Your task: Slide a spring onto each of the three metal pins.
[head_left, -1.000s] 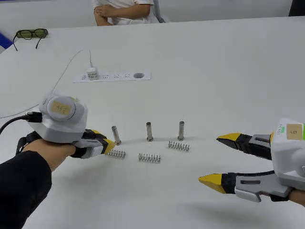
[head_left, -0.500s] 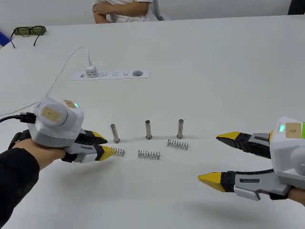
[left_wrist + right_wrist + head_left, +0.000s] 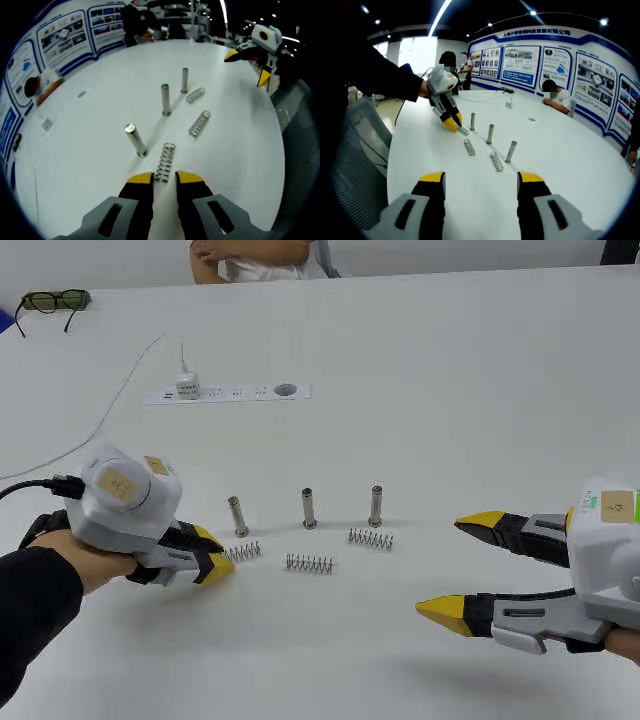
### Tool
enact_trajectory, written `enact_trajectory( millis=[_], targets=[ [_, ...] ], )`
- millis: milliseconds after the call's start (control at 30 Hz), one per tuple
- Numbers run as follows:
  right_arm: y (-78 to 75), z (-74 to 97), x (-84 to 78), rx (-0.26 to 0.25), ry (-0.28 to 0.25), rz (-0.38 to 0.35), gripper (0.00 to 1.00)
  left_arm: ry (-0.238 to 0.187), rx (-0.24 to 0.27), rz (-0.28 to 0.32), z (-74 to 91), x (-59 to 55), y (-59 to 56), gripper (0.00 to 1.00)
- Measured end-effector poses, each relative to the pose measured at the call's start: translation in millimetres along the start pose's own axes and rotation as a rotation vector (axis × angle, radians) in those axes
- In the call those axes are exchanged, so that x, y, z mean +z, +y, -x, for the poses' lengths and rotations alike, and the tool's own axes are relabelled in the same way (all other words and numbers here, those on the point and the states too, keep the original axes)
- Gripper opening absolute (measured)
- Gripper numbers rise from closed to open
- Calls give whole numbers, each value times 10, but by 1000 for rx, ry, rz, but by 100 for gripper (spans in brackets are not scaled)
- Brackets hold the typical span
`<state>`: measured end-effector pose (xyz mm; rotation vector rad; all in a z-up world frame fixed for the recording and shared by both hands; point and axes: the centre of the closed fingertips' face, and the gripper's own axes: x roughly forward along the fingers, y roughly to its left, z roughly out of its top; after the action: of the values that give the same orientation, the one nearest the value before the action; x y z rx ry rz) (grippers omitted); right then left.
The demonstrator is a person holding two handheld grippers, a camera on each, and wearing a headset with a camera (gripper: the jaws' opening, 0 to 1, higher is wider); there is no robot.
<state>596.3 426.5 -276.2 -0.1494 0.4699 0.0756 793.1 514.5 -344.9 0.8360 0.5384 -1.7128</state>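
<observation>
The white table point(image 3: 450, 390) takes up most of the room before me. From the head view the right gripper point(image 3: 440, 568) hangs over its right side with jaws spread wide, well apart from the parts. The right gripper view adds what the head view lacks: blue-edged posters point(image 3: 540, 60) along the wall and a seated person point(image 3: 559, 97) beyond the table. The left gripper point(image 3: 222, 552) sits low on the table at the left, held in a dark-sleeved hand point(image 3: 85, 560), its jaws drawn narrow. The left gripper view gives the close detail: the yellow tips flank the near end of the left spring point(image 3: 164, 160), with a sliver of gap on one side, and the spring lies flat. The head view alone takes in the power strip point(image 3: 228, 393) and the glasses point(image 3: 45, 301) at the far corner. The left pin point(image 3: 237, 516), middle pin point(image 3: 308, 508) and right pin point(image 3: 376, 505) stand upright in a row, all bare. The middle spring point(image 3: 309, 563) and right spring point(image 3: 370, 538) lie on the table just in front of them.
</observation>
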Motion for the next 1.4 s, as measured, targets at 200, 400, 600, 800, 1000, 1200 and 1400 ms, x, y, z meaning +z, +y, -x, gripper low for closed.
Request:
enact_trajectory(
  millis=[200,400,600,800,1000,1200,1400],
  targets=[
    [11,-6,7,4,-2,3,59,-10,8,17,-8,-6,-10,16],
    [1,1,16,1,-6,1,59,-15,6,7,-19,26,-40,12],
    [2,-1,21,1,-7,2,59,-18,-7,7,-4,15,-91,11],
    [20,-6,28,6,-5,6,59,-29,-1,32,49,4,-105,10],
    [75,-40,70,27,-8,17,58,-74,-14,0,134,141,-216,10],
    [120,-59,124,53,-15,20,57,-87,-31,-27,130,192,-310,10],
    [143,-90,279,87,-44,17,52,-123,-39,-53,160,326,-400,10]
  ],
)
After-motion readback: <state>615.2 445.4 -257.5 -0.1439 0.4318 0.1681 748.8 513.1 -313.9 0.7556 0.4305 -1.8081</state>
